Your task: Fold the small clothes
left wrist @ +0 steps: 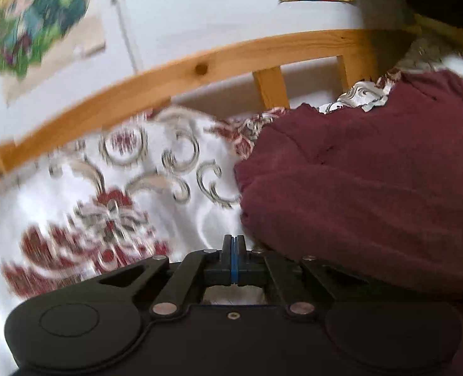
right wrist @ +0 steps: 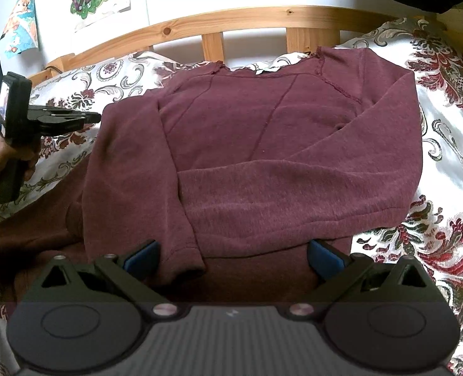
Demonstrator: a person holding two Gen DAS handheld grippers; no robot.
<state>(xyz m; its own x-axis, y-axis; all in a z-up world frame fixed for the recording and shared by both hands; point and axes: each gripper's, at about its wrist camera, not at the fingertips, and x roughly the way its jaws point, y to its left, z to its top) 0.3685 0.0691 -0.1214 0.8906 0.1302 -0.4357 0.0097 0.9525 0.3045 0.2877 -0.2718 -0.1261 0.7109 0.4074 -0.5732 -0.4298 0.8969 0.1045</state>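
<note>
A wooden-framed bed (right wrist: 250, 18) carries a white bedspread (right wrist: 444, 144) patterned with red and grey scrolls. A maroon sweatshirt (right wrist: 262, 144) lies flat on it, sleeves folded inward.

A maroon sweatshirt (right wrist: 262, 144) lies spread on the bed, neckline at the far side toward the wooden headboard and hem at the near side. It has raised seams running from the collar down the chest. Both long sleeves are folded inward: the right one lies across the body in a wide band, the left one runs down the left side with its cuff at the near edge. In the left wrist view its edge (left wrist: 372, 188) fills the right side.
</note>
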